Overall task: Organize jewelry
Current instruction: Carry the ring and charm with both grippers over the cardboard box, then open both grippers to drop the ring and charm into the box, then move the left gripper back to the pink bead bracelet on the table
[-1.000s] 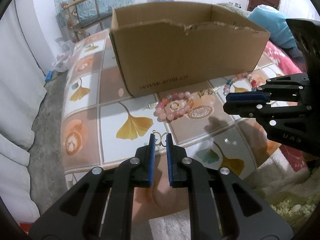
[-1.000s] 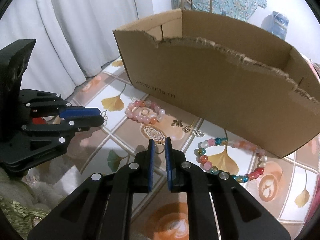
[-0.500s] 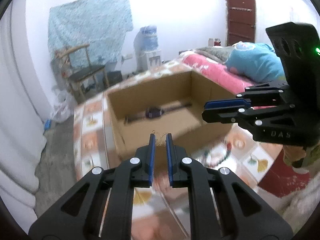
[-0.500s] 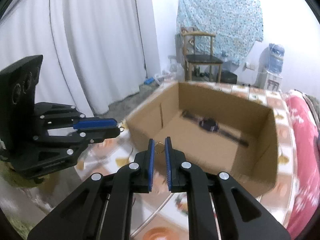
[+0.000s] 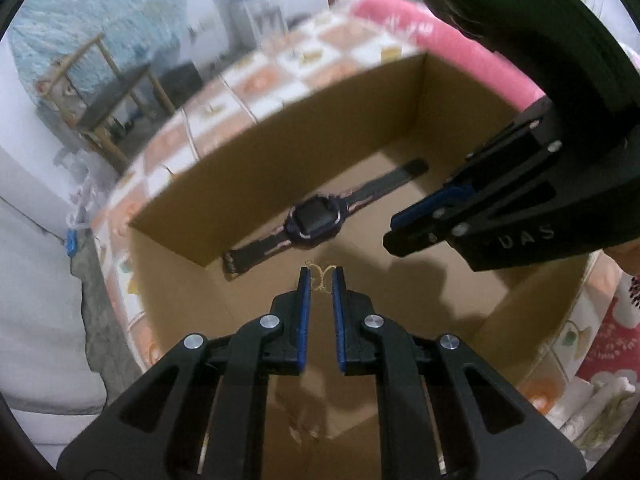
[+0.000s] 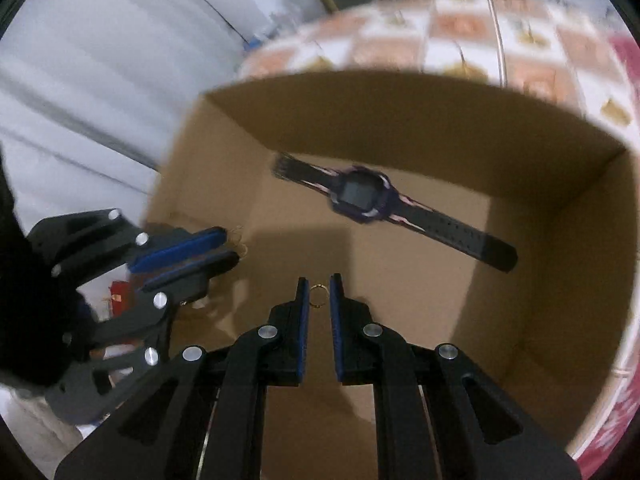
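Observation:
My left gripper [image 5: 321, 277] is shut on a small gold filigree charm [image 5: 320, 276] and holds it over the open cardboard box [image 5: 280, 136]. My right gripper [image 6: 319, 292] is shut on a small gold ring [image 6: 319, 295], also above the box floor [image 6: 400, 280]. A dark purple watch [image 5: 316, 222] lies flat on the box bottom beyond both grippers; it also shows in the right wrist view [image 6: 362, 196]. The right gripper shows at the right of the left wrist view [image 5: 404, 232], and the left gripper at the left of the right wrist view [image 6: 230, 246].
The box stands on a tiled cloth with leaf prints [image 5: 256, 80]. A wooden chair [image 5: 108, 92] and white curtain [image 6: 100, 80] lie beyond. A pink bedcover [image 5: 432, 28] is at the right.
Both grippers have lifted from the cloth, carrying the charm and the ring, and moved forward over the box rim until they hang above the box's inside.

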